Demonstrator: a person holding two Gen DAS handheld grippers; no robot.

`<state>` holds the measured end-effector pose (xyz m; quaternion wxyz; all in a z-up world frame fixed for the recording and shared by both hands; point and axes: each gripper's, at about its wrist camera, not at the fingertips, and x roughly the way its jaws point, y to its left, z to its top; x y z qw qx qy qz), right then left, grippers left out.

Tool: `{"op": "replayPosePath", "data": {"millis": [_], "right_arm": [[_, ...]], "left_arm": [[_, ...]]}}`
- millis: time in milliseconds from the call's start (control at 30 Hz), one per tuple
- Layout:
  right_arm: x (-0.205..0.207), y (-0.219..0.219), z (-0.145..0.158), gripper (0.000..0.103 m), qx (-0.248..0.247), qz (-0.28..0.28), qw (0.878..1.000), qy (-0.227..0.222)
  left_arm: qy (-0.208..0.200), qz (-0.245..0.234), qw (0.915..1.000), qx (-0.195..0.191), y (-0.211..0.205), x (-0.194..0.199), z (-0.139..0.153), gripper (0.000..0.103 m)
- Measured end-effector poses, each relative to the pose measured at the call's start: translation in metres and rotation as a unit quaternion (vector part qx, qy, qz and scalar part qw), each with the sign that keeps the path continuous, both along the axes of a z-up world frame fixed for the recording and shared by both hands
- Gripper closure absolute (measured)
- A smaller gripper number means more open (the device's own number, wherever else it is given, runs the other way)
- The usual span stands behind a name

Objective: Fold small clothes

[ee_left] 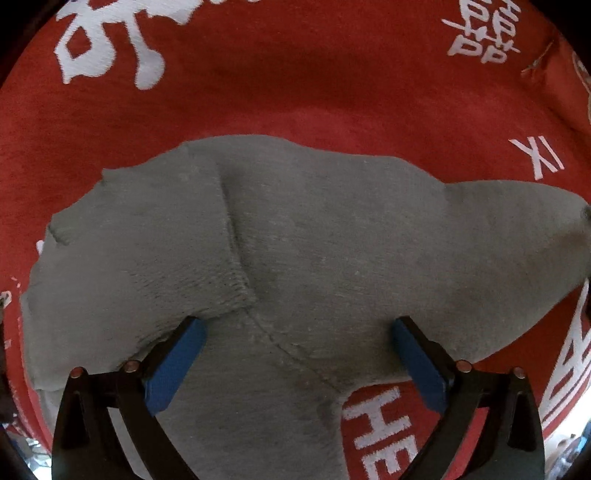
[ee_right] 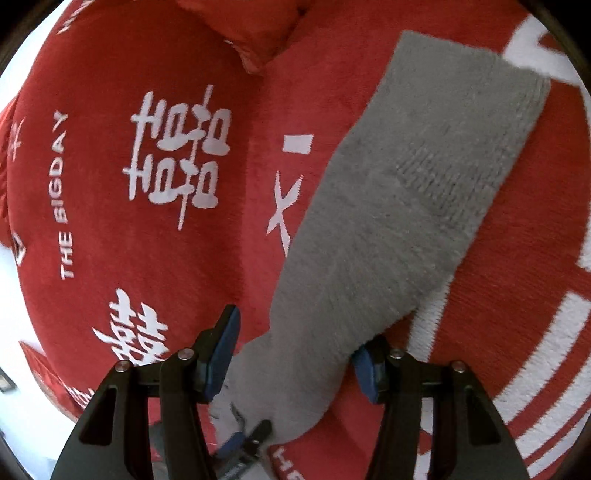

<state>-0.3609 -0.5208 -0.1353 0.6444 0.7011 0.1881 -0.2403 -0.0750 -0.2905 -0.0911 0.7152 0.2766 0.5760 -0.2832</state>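
Note:
A grey fluffy sock (ee_left: 332, 240) lies spread on a red blanket (ee_left: 295, 92) with white lettering. One ribbed layer overlaps another at the left. My left gripper (ee_left: 295, 332) points almost straight down over it, jaws wide open, blue pads on either side of the heel seam and nothing pinched. In the right wrist view the grey sock (ee_right: 406, 184) runs from the upper right down between the fingers of my right gripper (ee_right: 295, 354). Its narrowed end fills the gap there and both blue pads press against it.
The red blanket (ee_right: 147, 258) covers nearly the whole right wrist view, with a raised red fold (ee_right: 258, 33) at the top. A pale surface (ee_right: 14, 332) shows past the blanket's left edge. A small black and blue part (ee_right: 247, 437) shows below the sock's end.

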Motion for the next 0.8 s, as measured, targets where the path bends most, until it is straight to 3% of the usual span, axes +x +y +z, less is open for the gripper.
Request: {"op": "replayPosePath", "data": {"millis": [33,167,300,400,633,800], "right_arm": [[-0.001,-0.001,-0.006,0.093,0.022,-0.010,1.000,-0.012],[0.004,-0.001,-0.004,0.093,0.034,-0.023,0.997,-0.062],[0.031,0.006,0.023,0.093,0.018,0.014,0.994,-0.111],[0.061,0.015,0.047,0.093,-0.004,0.056,0.990,-0.130],[0.150,0.062,0.095,0.093,-0.060,0.167,0.972,-0.153],[0.224,0.111,0.120,0.093,-0.105,0.253,0.950,-0.152]], "left_arm": [[0.002,-0.001,1.0000,0.000,0.001,0.004,-0.001,0.001],[0.019,-0.006,0.9998,-0.007,0.005,0.015,0.001,0.001],[0.036,-0.005,0.9981,-0.051,0.035,0.038,0.022,0.001],[0.022,0.003,0.9973,-0.070,0.061,0.057,0.041,0.001],[-0.019,0.072,0.9957,-0.056,0.145,0.121,0.056,0.001],[-0.034,0.134,0.9896,-0.040,0.214,0.156,0.052,0.001]]}}
